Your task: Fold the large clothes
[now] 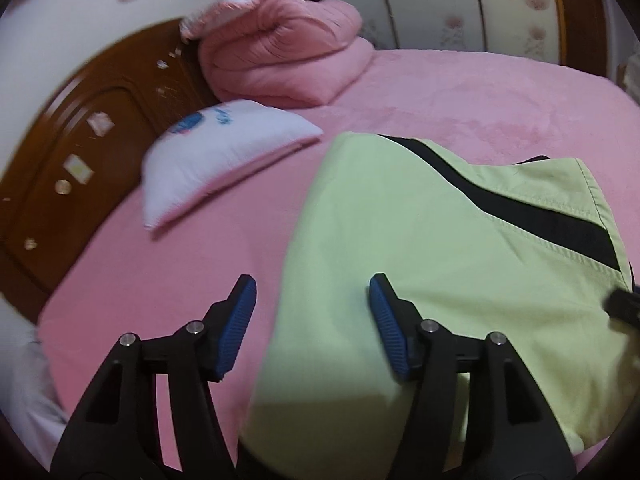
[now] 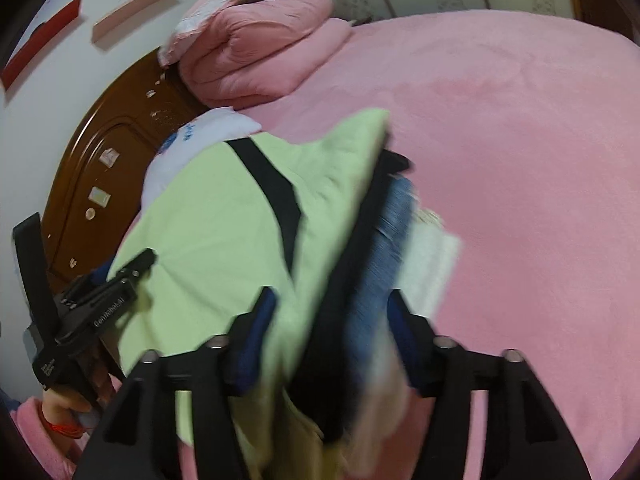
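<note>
- Garment: light green with a black diagonal stripe, lying on the pink bedspread; in the left wrist view it looks folded, with a smooth top panel and a stitched hem toward its far right edge.
- Left gripper: jaws spread wide, blue pads apart, nothing between them. Left finger is over bare bedspread, right finger over the green cloth near its left edge. Contact with the cloth cannot be told.
- Right gripper: jaws apart, with a bunch of fabric passing between the two fingers — green cloth, a black layer and a blurred blue-and-white part. Strong motion blur here; whether the pads actually pinch the cloth cannot be told.
- In the right wrist view the garment's right edge is raised off the bed in a peaked fold, while the left portion lies lower.
- Left gripper also shows in the right wrist view, at the garment's left side, held by a hand with a red cord at the wrist.
- White pillow with blue print sits just beyond the garment, toward the wooden headboard.
- Folded pink quilt is stacked at the head of the bed, well apart from the garment.
</note>
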A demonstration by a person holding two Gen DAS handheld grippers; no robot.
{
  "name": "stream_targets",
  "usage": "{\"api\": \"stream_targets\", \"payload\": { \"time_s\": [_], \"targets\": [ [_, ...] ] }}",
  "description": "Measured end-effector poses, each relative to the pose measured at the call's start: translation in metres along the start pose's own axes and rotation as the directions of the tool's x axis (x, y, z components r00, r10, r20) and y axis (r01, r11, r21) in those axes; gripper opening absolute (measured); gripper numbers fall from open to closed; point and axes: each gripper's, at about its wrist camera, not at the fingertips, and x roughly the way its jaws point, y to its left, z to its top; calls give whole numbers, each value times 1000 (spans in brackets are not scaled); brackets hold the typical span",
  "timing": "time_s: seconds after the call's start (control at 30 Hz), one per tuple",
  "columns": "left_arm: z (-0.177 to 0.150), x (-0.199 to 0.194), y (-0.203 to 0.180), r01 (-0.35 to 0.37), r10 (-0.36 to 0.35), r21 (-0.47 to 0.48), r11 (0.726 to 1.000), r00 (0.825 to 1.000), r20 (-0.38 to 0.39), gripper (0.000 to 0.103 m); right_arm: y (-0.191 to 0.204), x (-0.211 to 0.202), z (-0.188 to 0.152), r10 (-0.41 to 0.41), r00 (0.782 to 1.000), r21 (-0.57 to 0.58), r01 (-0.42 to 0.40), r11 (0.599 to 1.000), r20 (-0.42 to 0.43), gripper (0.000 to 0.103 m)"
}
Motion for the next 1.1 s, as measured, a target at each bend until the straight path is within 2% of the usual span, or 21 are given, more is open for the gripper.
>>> {"api": "stream_targets", "payload": {
  "time_s": [0.03,0.07,0.13,0.17,0.2,0.27,0.37,0.43,0.5,0.57,0.6,0.7,0.77,0.83,0.87,0.9,0.93,0.97,1.1],
  "targets": [
    [1,-1,-3,-18,18,-4,1000,1000,1,57,-7,-5,-7,-5,1000,22,5,1000,2,70],
    [-4,-14,-9,-48,48,-15,999,999,8,57,-29,-7,-7,-10,1000,40,10,999,3,73],
    [-19,-44,-20,-114,115,-33,993,993,32,57,-67,-22,-34,-30,1000,48,30,998,1,74],
    [-26,-56,-25,-141,143,-38,989,989,36,59,-74,-27,-43,-46,999,52,46,998,4,76],
    [-39,-73,-36,-202,203,-51,978,979,21,63,-86,-36,-54,-88,996,54,88,995,1,76],
    [-70,-109,-50,-238,236,-88,967,971,-38,68,-109,-47,-81,-194,980,49,195,979,-42,77],
    [-124,-150,-87,-170,147,-119,978,972,-182,68,-148,-68,-130,-288,942,53,301,952,-172,77],
    [-167,-179,-122,-154,128,-76,985,955,-269,68,-179,-87,-163,-322,904,70,354,933,-282,77],
    [-204,-210,-155,-128,114,-23,991,939,-325,68,-214,-119,-196,-318,881,115,377,919,-350,78],
    [-230,-237,-183,-90,86,8,996,924,-374,68,-246,-155,-223,-321,868,133,394,909,-379,84],
    [-245,-258,-202,-56,54,8,998,911,-409,68,-264,-181,-238,-351,851,118,424,898,-390,86],
    [-280,-313,-252,45,-65,-53,998,875,-481,68,-311,-246,-275,-424,811,67,489,870,-403,91],
    [-301,-351,-286,76,-114,-94,993,850,-515,68,-337,-282,-295,-461,787,27,515,857,-410,94],
    [-305,-375,-313,125,-169,-116,985,816,-553,68,-363,-316,-315,-493,756,-12,541,841,-431,96],
    [-303,-384,-322,139,-180,-115,984,809,-559,68,-376,-336,-325,-501,739,-18,554,833,-450,97],
    [-299,-400,-336,159,-194,-110,981,812,-550,68,-384,-347,-331,-506,729,-14,564,825,-462,98],
    [-293,-417,-351,193,-216,-100,976,821,-529,68,-394,-367,-338,-507,723,6,577,817,-469,99],
    [-287,-429,-364,227,-235,-80,971,822,-519,68,-402,-386,-344,-500,728,39,583,812,-470,100],
    [-254,-464,-404,332,-283,6,943,814,-507,68,-417,-442,-354,-461,766,142,570,809,-449,101]
  ]
}}
